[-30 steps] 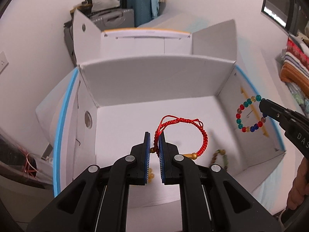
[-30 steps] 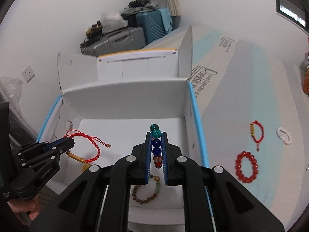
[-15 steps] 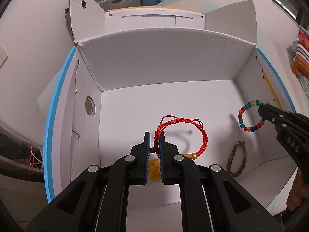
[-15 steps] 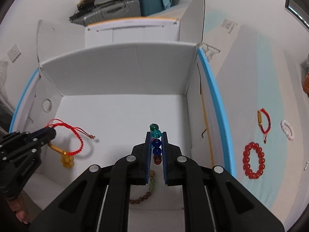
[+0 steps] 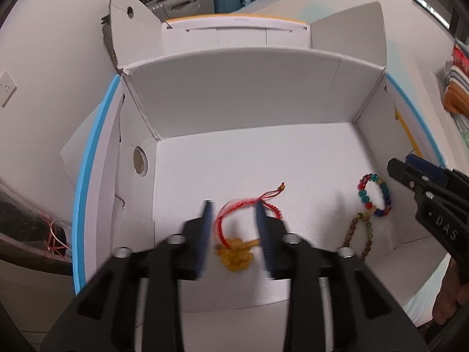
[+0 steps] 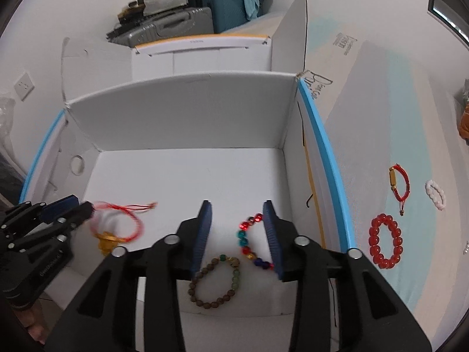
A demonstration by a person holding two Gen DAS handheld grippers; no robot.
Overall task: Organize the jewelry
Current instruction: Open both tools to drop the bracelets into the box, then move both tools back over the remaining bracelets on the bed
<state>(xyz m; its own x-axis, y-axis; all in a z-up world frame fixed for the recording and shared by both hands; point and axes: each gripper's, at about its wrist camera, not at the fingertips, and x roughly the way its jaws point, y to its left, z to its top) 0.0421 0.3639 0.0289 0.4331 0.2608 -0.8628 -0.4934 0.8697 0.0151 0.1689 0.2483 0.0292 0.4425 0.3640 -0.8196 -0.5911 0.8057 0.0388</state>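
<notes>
Both grippers hang over an open white cardboard box (image 5: 234, 111) (image 6: 181, 117). My left gripper (image 5: 233, 209) is open; a red cord bracelet (image 5: 249, 205) with yellow beads lies on the box floor just under and between its fingers. It also shows in the right wrist view (image 6: 117, 226). My right gripper (image 6: 237, 205) is open above a multicoloured bead bracelet (image 6: 249, 243) (image 5: 375, 195) on the box floor. A brown bead bracelet (image 6: 215, 281) (image 5: 360, 234) lies beside it.
Right of the box, on a pale blue and white surface (image 6: 395, 123), lie a red bead bracelet (image 6: 384, 240), a red cord bracelet with a gold tube (image 6: 398, 183) and a white bead bracelet (image 6: 435, 193). Suitcases (image 6: 181, 20) stand behind the box.
Both grippers have opened. The red cord bracelet and the multicoloured bracelet have dropped from the fingers onto the box floor.
</notes>
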